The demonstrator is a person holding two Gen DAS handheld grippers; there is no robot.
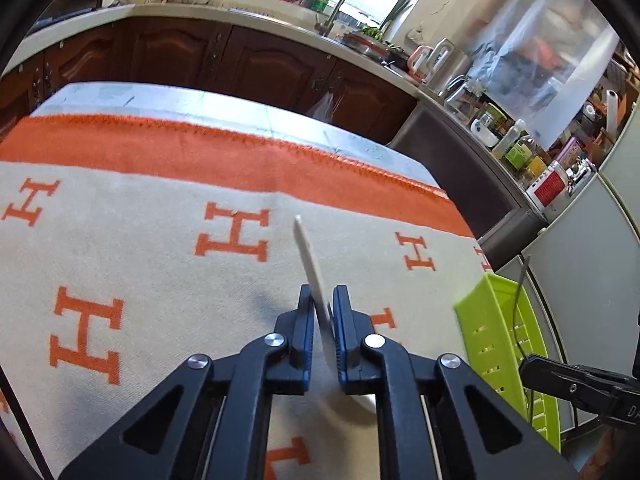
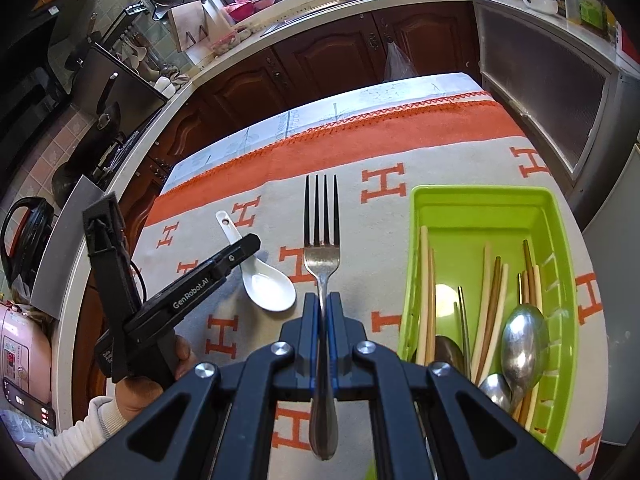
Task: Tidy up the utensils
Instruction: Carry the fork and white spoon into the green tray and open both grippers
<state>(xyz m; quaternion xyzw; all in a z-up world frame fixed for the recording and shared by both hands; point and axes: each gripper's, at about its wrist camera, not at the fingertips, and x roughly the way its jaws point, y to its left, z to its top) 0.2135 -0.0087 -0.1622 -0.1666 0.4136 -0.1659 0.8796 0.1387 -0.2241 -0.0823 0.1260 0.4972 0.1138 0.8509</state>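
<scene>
My left gripper [image 1: 322, 292] is shut on a white ceramic spoon [image 1: 310, 264], held by its handle above the cloth. The right wrist view shows that spoon [image 2: 266, 284] with its bowl hanging below the left gripper [image 2: 250, 246]. My right gripper [image 2: 324, 298] is shut on a metal fork [image 2: 322, 240], tines pointing forward, above the cloth and left of the green tray [image 2: 556, 240]. The tray holds several chopsticks [image 2: 426, 292] and metal spoons [image 2: 524, 344]. In the left wrist view the tray [image 1: 480, 320] lies at the right, with the fork's tines [image 1: 520, 280] over it.
The table wears a beige cloth with orange H letters and an orange band [image 2: 360, 136]. Wooden kitchen cabinets [image 2: 320, 64] and a cluttered counter with a sink stand behind it. A steel appliance front [image 2: 540, 88] stands at the right.
</scene>
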